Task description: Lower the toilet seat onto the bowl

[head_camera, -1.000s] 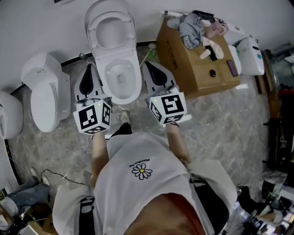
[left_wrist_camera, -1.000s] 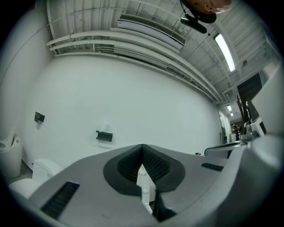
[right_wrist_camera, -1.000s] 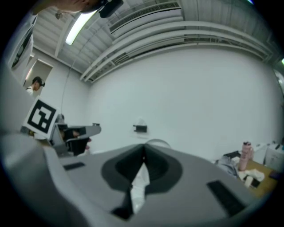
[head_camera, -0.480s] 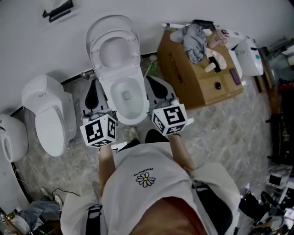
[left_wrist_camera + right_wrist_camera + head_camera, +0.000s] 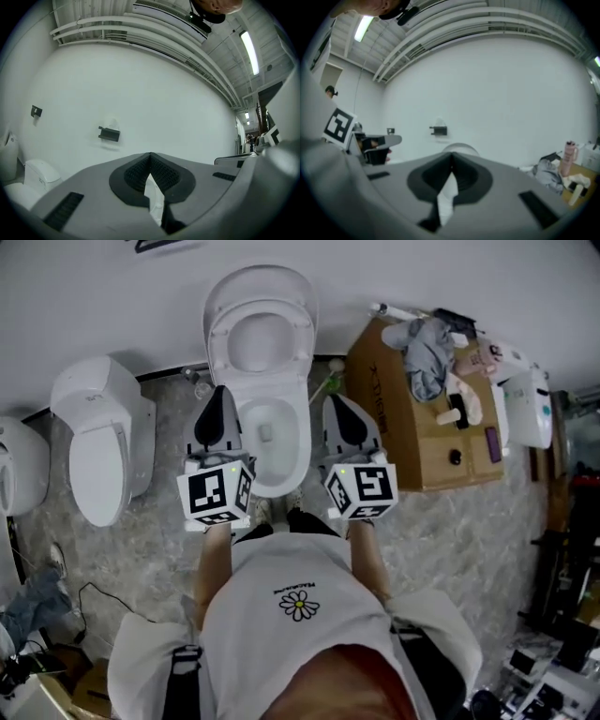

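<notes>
A white toilet stands against the wall with its seat (image 5: 261, 338) raised upright over the open bowl (image 5: 277, 442). My left gripper (image 5: 221, 393) hangs beside the bowl's left rim, shut and empty. On the other side my right gripper (image 5: 335, 401) sits by the right rim, likewise shut with nothing in it. Neither touches the seat. In the left gripper view the jaws (image 5: 150, 155) meet at their tips against the bare wall. In the right gripper view the closed jaws (image 5: 451, 155) point at the rounded top of the raised lid (image 5: 459, 149).
A second white toilet (image 5: 98, 442) with its lid down stands to the left, and another white fixture (image 5: 19, 465) beyond it. A cardboard box (image 5: 403, 427) piled with clothes sits to the right. A dark bracket (image 5: 108, 133) hangs on the wall. Cables lie on the floor (image 5: 98, 601).
The head view has swung, so the toilet now sits further right in frame. Both grippers stay shut on either side of the bowl, and the seat is still up.
</notes>
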The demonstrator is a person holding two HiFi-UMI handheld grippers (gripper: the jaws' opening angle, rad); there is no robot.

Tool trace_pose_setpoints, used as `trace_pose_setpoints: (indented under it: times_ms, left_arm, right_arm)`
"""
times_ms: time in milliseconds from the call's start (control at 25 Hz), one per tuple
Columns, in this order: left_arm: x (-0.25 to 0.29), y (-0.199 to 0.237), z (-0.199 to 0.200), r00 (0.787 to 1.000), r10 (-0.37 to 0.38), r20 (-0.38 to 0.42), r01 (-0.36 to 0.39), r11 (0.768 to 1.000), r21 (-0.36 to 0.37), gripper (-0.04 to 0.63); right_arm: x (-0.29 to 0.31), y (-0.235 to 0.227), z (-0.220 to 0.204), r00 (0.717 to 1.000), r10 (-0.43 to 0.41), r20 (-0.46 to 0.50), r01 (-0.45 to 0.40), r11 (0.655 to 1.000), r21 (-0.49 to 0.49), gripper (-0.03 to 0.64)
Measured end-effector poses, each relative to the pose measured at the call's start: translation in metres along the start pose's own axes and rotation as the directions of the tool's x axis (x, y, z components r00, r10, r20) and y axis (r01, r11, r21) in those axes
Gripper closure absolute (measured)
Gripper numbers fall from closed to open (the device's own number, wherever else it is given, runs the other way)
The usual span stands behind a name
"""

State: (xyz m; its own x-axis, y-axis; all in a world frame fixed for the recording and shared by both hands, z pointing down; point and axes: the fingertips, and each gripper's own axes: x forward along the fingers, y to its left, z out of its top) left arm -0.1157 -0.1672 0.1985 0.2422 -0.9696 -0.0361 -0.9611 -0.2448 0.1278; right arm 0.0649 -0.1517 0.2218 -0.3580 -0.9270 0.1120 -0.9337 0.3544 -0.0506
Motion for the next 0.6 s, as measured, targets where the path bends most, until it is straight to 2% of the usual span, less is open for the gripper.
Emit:
trace_pose_setpoints:
  times_ms: [400, 600]
  left_arm:
    - [0.029, -0.005, -0.003, 0.994, 0.107, -0.021, -0.106, 0.993, 0.05, 0.575]
    - [0.038, 0.011, -0.005, 0.99, 0.135, -0.034, -0.133, 0.99, 0.052, 0.575]
  right_arm:
    - [0.041, -0.033, -0.007, 0.995, 0.098, -0.013, -0.097, 0.995, 0.028, 0.588]
    - [0.055, -0.03, -0.008, 0.995, 0.099, -0.022, -0.099, 0.995, -0.004, 0.588]
